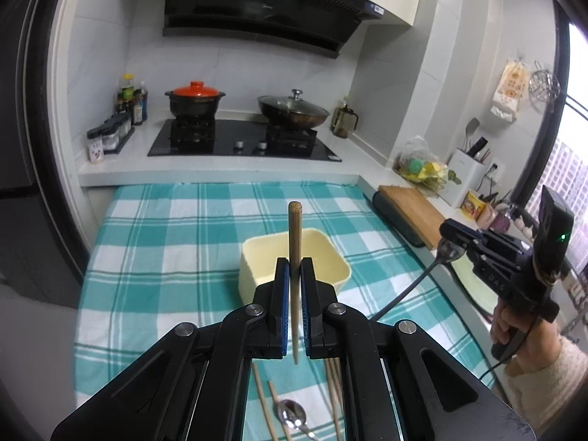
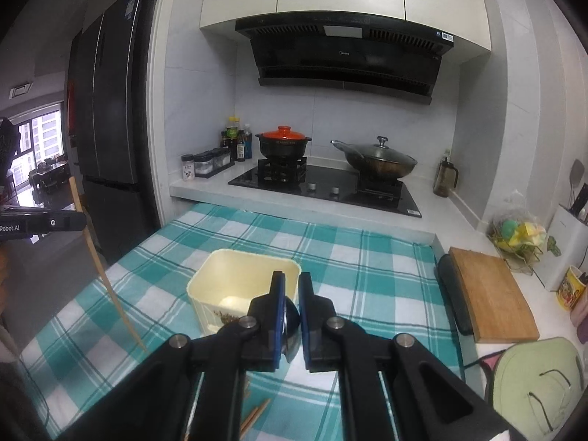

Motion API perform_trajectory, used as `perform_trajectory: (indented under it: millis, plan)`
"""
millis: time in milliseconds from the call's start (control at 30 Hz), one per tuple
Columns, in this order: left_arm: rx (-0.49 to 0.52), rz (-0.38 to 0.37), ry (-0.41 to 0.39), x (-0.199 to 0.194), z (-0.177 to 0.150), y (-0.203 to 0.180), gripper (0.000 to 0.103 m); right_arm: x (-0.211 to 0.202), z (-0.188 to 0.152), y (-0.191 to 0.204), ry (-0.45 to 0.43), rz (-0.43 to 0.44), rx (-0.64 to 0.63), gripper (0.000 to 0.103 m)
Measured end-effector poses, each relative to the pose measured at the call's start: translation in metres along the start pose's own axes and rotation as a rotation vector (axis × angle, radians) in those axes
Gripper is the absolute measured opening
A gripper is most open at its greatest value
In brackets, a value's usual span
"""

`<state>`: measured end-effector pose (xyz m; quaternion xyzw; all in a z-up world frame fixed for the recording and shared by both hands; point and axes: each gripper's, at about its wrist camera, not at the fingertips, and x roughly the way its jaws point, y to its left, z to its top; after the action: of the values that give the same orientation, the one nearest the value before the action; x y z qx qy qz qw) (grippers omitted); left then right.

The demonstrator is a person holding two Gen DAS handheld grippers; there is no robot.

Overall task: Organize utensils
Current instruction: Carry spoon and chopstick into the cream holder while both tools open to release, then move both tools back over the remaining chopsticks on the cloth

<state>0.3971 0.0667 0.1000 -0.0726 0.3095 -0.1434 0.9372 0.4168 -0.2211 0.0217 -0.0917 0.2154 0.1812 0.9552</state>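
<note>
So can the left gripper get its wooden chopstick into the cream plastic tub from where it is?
Probably yes. The left gripper holds the wooden chopstick upright just short of the cream plastic tub, whose open top looks empty, with nothing between them.

Dim, bluish indoor light; bright window [image 1: 577, 169] glare at right; strong fisheye bending, dark vignetted corners.
</note>
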Motion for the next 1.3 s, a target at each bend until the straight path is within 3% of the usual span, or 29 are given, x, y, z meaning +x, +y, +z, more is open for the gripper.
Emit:
perform_trajectory:
  millis: [200, 333, 633, 800, 833, 867, 933, 1100, 1300]
  plan:
    - [0.03, 0.018, -0.026, 0.035, 0.053, -0.01, 0.005, 0.04, 0.056, 0.006, -0.043, -0.049, -0.1, 0.008]
    - [0.032, 0.05, 0.008, 0.078, 0.063, -0.006, 0.005, 0.084, 0.074, 0.016, -0.031, -0.081, -0.193, 0.007]
    - [-0.063, 0.074, 0.211, 0.183, 0.02, 0.026, 0.005, 0.191, 0.039, 0.024, 0.159, -0.003, -0.17, 0.005]
    - [-0.047, 0.116, 0.259, 0.209, 0.005, 0.028, 0.006, 0.204, 0.027, 0.009, 0.177, 0.029, -0.059, 0.005]
    - [-0.047, 0.128, 0.269, 0.213, 0.004, 0.03, 0.013, 0.201, 0.027, 0.006, 0.17, 0.042, -0.038, 0.005]
    - [-0.055, 0.134, 0.279, 0.217, 0.004, 0.031, 0.033, 0.196, 0.028, 0.004, 0.165, 0.053, -0.025, 0.005]
    - [-0.071, 0.15, 0.269, 0.218, 0.004, 0.033, 0.056, 0.183, 0.028, 0.002, 0.153, 0.063, -0.01, 0.005]
    - [-0.101, 0.137, 0.247, 0.197, 0.0, 0.035, 0.058, 0.151, 0.024, 0.0, 0.127, 0.108, 0.035, 0.005]
    - [-0.026, 0.186, 0.202, 0.127, -0.03, 0.026, 0.08, 0.098, -0.002, -0.004, 0.111, 0.141, 0.099, 0.009]
